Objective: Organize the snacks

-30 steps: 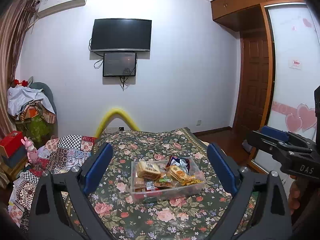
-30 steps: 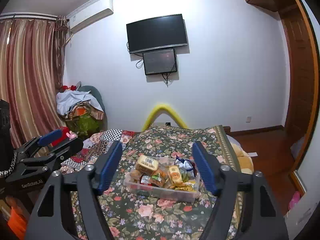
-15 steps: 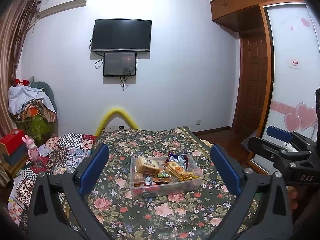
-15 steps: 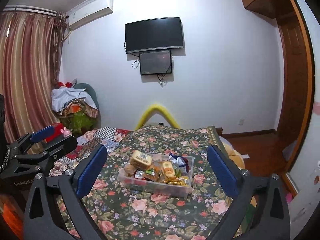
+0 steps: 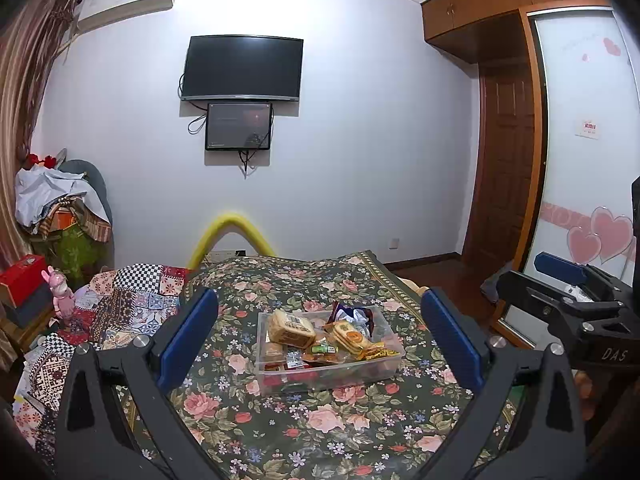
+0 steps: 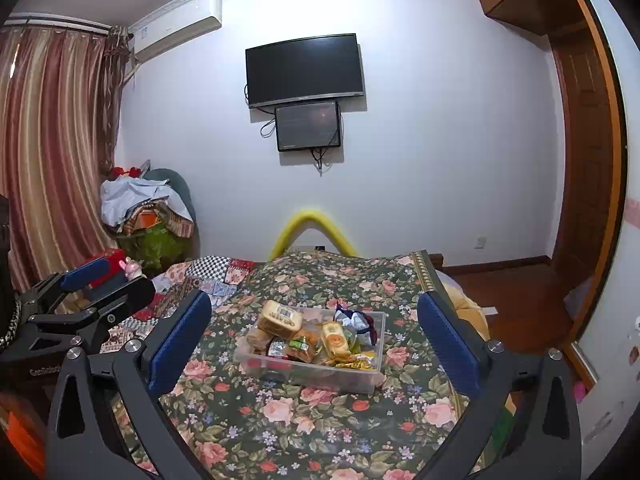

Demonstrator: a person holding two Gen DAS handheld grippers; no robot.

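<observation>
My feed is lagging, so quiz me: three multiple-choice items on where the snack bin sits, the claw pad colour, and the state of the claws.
1. The snack bin sits on:
A. the floor
B. the floral bedspread
C. a shelf

2. The claw pads are:
A. blue
B. red
C. white

3. The left claw and right claw are:
A. shut on a snack
B. one open, one shut
C. both open, empty

Answers:
1 B, flowers show all round the bin.
2 A, blue strips line each finger.
3 C, wide gaps, nothing between the pads.
</observation>
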